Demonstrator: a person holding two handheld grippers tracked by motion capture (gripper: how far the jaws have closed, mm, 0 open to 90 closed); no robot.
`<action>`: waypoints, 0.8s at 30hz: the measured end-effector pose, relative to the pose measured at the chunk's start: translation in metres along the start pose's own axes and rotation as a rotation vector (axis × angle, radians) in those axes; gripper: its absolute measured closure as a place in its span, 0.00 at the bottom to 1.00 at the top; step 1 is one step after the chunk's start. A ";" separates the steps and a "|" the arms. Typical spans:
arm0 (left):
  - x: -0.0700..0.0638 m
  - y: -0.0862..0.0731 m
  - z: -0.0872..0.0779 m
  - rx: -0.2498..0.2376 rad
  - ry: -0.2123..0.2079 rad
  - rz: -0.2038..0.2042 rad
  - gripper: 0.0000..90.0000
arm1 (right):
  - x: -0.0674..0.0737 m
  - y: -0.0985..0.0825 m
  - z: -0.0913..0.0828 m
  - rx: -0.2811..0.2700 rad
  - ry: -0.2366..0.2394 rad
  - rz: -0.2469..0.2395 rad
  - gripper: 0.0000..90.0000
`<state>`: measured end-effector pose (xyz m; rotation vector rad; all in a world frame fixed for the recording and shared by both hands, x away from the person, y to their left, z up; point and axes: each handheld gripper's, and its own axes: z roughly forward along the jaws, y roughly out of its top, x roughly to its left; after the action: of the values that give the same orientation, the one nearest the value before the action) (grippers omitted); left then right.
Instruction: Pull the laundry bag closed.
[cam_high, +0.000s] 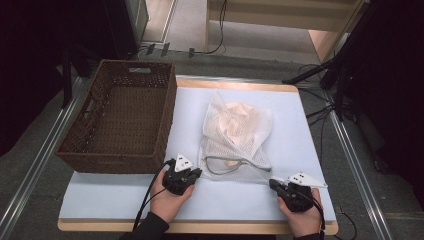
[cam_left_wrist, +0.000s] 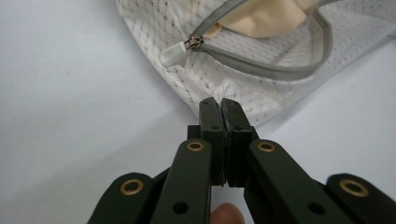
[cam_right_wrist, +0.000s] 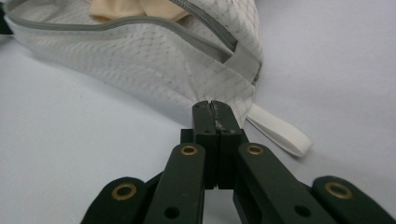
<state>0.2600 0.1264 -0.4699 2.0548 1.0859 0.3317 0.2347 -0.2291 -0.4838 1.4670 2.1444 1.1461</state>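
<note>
White mesh bag (cam_high: 235, 135), corners clenched by left gripper (cam_left_wrist: 219, 105) and right gripper (cam_right_wrist: 212, 108).

I'm working in a lab-like recording space: my table (cam_high: 300, 150) sits between metal floor rails (cam_high: 35, 165), with cables (cam_high: 215, 47) and dark stand legs (cam_high: 320, 70) on grey carpet.

Wicker basket (cam_high: 120, 117) blocks the left; table (cam_high: 295, 125) right lies open.
</note>
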 end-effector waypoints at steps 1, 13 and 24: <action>-0.004 -0.006 -0.007 -0.010 0.003 0.009 0.99 | 0.000 -0.003 0.000 0.005 -0.001 0.004 1.00; -0.025 -0.028 -0.020 0.015 -0.067 0.013 0.97 | 0.005 -0.008 -0.012 0.000 -0.067 0.010 0.99; -0.015 -0.025 -0.021 -0.013 -0.069 -0.028 0.73 | 0.082 0.020 0.002 -0.097 0.150 -0.133 0.65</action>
<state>0.2246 0.1335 -0.4725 2.0222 1.0675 0.2515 0.2131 -0.1525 -0.4546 1.2127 2.2122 1.3286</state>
